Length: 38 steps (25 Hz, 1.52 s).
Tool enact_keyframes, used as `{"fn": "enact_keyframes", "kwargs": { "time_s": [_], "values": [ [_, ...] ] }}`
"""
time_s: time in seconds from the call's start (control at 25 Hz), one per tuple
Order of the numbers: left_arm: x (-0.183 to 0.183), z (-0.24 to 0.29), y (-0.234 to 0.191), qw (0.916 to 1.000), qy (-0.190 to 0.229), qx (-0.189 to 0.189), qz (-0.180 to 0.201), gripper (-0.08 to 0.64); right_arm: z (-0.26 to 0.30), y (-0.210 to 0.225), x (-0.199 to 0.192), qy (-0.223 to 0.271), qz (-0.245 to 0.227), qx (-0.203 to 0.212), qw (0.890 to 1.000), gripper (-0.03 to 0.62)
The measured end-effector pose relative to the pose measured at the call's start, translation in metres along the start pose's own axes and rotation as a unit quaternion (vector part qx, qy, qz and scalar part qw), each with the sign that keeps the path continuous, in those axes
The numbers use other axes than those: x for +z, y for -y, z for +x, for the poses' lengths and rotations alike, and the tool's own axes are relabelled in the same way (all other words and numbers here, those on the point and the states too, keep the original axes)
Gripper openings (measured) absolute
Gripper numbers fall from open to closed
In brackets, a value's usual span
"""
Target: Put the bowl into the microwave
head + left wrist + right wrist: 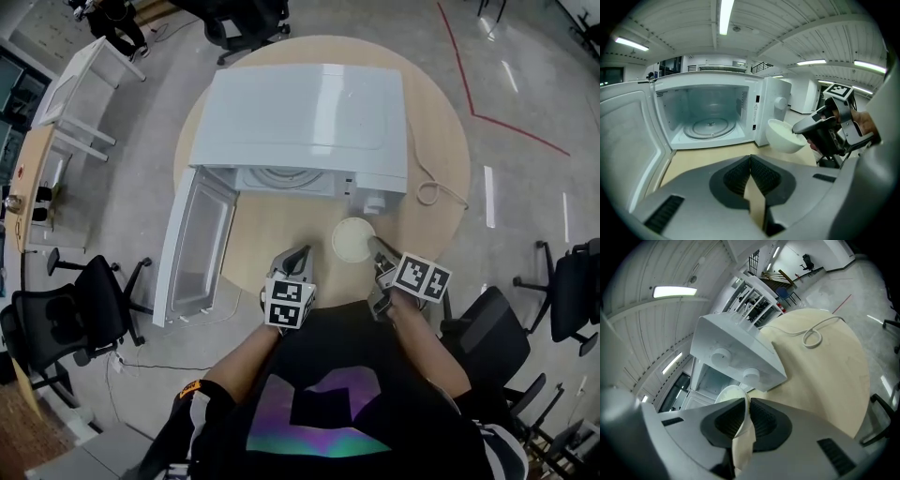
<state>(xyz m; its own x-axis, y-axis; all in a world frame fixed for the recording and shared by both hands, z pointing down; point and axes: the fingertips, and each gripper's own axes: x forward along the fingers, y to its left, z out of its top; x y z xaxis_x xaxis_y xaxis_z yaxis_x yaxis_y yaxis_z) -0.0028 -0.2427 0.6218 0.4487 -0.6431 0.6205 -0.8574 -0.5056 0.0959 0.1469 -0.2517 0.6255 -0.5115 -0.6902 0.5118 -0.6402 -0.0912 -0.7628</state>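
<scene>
The white microwave [300, 122] sits on the round wooden table [272, 234], its door [192, 248] swung wide open to the left. Its empty cavity with the glass turntable [710, 126] faces me. A white bowl [352, 240] hangs just above the table in front of the microwave's control panel, tilted in the left gripper view [784, 136]. My right gripper [378, 251] is shut on the bowl's rim [729, 394] from the right. My left gripper [292, 261] hovers left of the bowl, shut and holding nothing.
The microwave's power cable [431, 187] loops on the table to the right of the microwave. Black office chairs [66, 319] stand at the left and another [572, 291] at the right. A white desk [80, 84] stands at the far left.
</scene>
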Motion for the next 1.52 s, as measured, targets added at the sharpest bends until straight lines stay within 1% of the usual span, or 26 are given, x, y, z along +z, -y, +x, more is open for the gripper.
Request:
{"fn": "enact_keyframes", "kwargs": {
  "time_s": [0.36, 0.68, 1.0, 1.28, 1.52],
  "values": [
    [-0.003, -0.019, -0.051, 0.9991, 0.019, 0.025, -0.029, 0.046, 0.027, -0.048, -0.014, -0.005, -0.011, 0.007, 1.000, 0.051],
    [-0.002, -0.030, -0.093, 0.9977, 0.030, 0.043, -0.044, 0.046, 0.054, -0.084, -0.026, -0.016, -0.026, 0.015, 0.999, 0.051],
    [0.001, -0.034, -0.118, 0.9977, 0.033, 0.043, -0.041, 0.046, 0.079, -0.109, -0.036, -0.026, -0.036, 0.020, 0.999, 0.051],
    [0.009, -0.034, -0.137, 0.9973, 0.042, 0.046, -0.040, 0.046, 0.097, -0.126, -0.034, -0.021, -0.039, 0.018, 0.999, 0.051],
    [0.018, -0.024, -0.145, 0.9973, 0.047, 0.042, -0.037, 0.046, 0.115, -0.127, -0.026, -0.011, -0.029, 0.006, 1.000, 0.051]
  ]
}}
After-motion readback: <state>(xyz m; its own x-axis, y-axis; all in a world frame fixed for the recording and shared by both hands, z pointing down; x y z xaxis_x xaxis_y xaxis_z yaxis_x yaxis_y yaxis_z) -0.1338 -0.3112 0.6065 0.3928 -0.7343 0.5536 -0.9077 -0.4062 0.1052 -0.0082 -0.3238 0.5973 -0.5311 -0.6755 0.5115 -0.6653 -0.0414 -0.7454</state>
